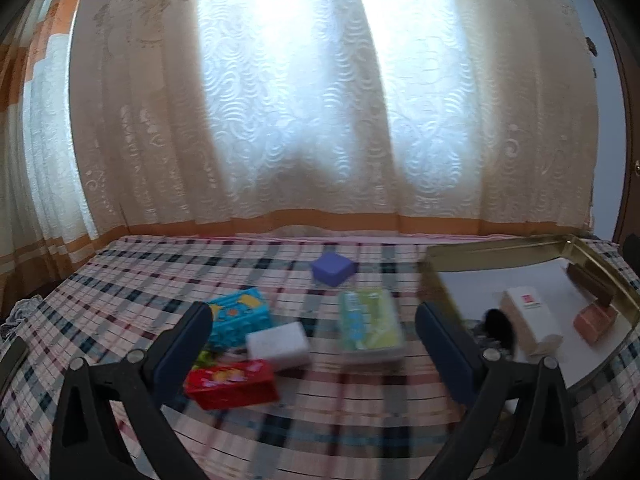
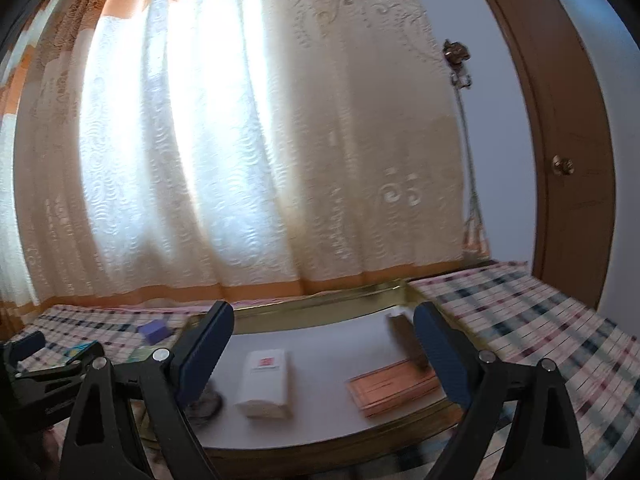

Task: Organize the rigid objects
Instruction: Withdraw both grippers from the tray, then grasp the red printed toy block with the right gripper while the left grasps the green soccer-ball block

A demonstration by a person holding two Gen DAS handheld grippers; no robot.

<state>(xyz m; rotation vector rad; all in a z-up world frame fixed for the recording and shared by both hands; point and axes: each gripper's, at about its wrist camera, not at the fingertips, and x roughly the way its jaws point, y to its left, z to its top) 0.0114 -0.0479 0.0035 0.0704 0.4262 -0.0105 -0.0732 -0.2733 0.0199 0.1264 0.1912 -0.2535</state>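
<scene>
Both grippers hang over a bed [image 1: 120, 280] covered in a plaid sheet, with a lace curtain [image 1: 320, 120] behind. The left gripper [image 1: 312, 328] has its fingers [image 1: 188, 336] wide apart with nothing between them. Ahead of it lies a loose cluster: a red box [image 1: 232, 384] at 7 o'clock of a white box [image 1: 278, 344], a blue box [image 1: 240, 316] at 10 o'clock of the white one, a green pack [image 1: 370, 324] at 3 o'clock, and a purple cube [image 1: 334, 267] farther off at 1 o'clock, apart from the rest.

The right gripper [image 2: 324, 344] also has its fingers [image 2: 204, 348] spread, empty, above a gold-rimmed tray [image 2: 320, 308]. On the tray a white carton [image 2: 266, 380] lies at 9 o'clock of a flat pink box [image 2: 394, 384], well apart; a dark brown box [image 2: 408, 340] sits at 12 o'clock of the pink one, touching or nearly so. A small dark item [image 2: 208, 402] lies at the tray's 8 o'clock edge, too blurred to name.
</scene>
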